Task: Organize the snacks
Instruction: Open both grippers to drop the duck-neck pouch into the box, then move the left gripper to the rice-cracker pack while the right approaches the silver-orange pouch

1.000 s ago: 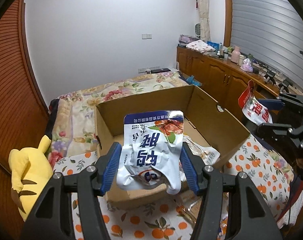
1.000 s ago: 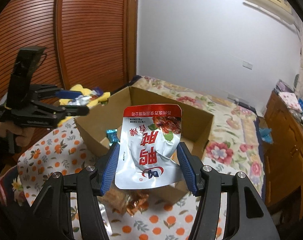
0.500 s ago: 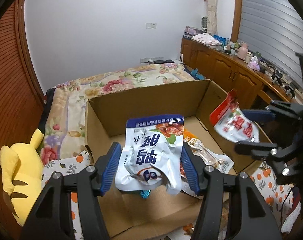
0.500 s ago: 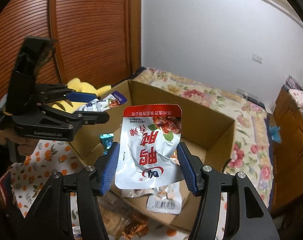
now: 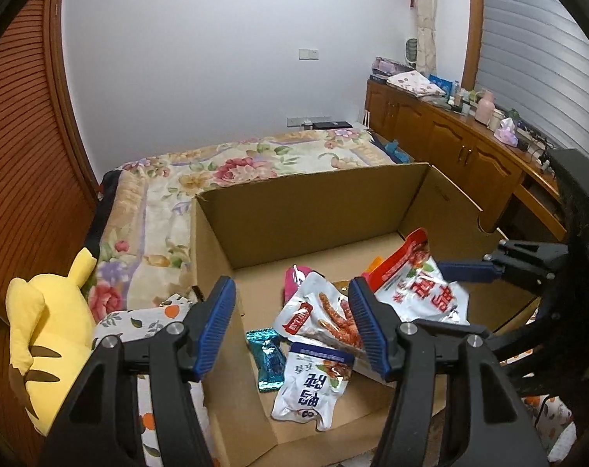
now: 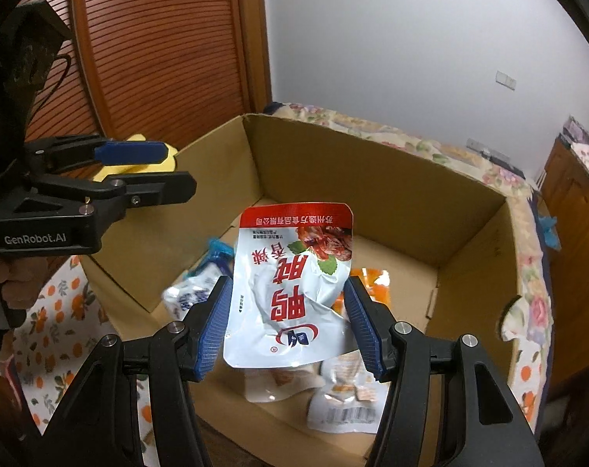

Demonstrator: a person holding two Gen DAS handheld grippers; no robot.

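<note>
An open cardboard box [image 5: 314, 214] stands on the bed and holds several snack packets. My left gripper [image 5: 292, 327] is open and empty above the box's near left part. A blue-topped white pouch [image 5: 314, 385] lies on the box floor just below it, beside a teal candy [image 5: 269, 362] and a packet with red sticks [image 5: 321, 317]. My right gripper [image 6: 286, 323] is shut on a red-topped white pouch [image 6: 294, 284] and holds it above the inside of the box [image 6: 469, 233]. That pouch also shows in the left wrist view [image 5: 423, 284].
A yellow plush toy [image 5: 45, 330] lies left of the box. An orange-print cloth [image 6: 53, 311] covers the surface under the box. A floral bedspread [image 5: 236, 167] lies behind it. Wooden cabinets [image 5: 450, 144] with clutter line the right wall.
My left gripper has opened and let go of the blue-topped pouch, which now lies in the box. My right gripper has carried the red-topped pouch lower, over the box.
</note>
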